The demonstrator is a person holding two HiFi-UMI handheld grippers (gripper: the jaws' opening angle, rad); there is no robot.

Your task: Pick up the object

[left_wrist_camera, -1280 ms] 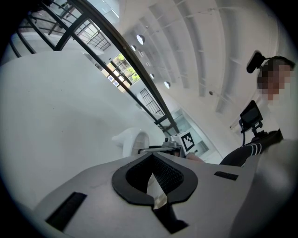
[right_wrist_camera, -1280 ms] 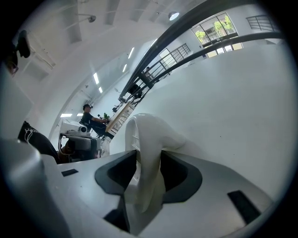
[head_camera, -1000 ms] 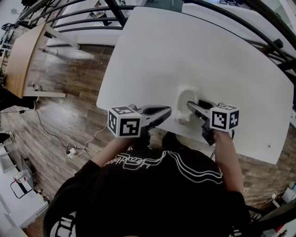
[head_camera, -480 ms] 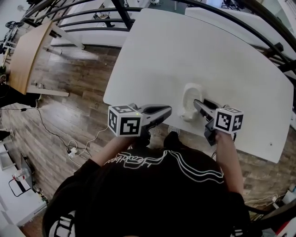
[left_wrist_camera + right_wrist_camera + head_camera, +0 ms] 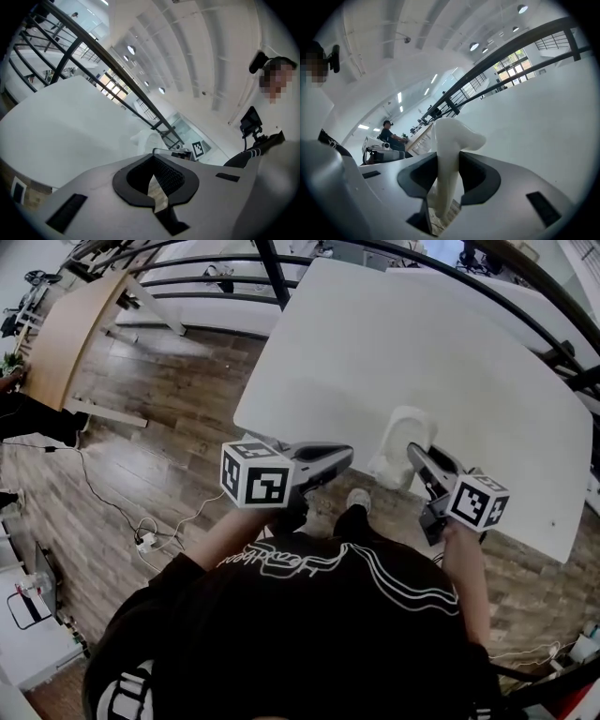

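A white, curved object (image 5: pixel 401 435) lies at the near edge of the white table (image 5: pixel 375 343). My right gripper (image 5: pixel 413 452) is shut on it. In the right gripper view the object (image 5: pixel 451 133) stands upright between both pads, its rounded top sticking out past the right gripper (image 5: pixel 447 161) and its lower end reaching below the jaws. Whether it is off the tabletop I cannot tell. My left gripper (image 5: pixel 345 457) hovers just off the table's near edge, to the left of the object. The left gripper (image 5: pixel 156 159) has its jaws together with nothing in them.
Wooden floor (image 5: pixel 169 399) lies left of and below the table, with cables (image 5: pixel 141 540) on it. Black railing (image 5: pixel 187 287) and a wooden desk (image 5: pixel 66 334) are at the upper left. A seated person (image 5: pixel 387 129) is far off in the right gripper view.
The right jaws have narrowed onto the white object. The table and object have drifted right and up in the head view. The left gripper has kept its place.
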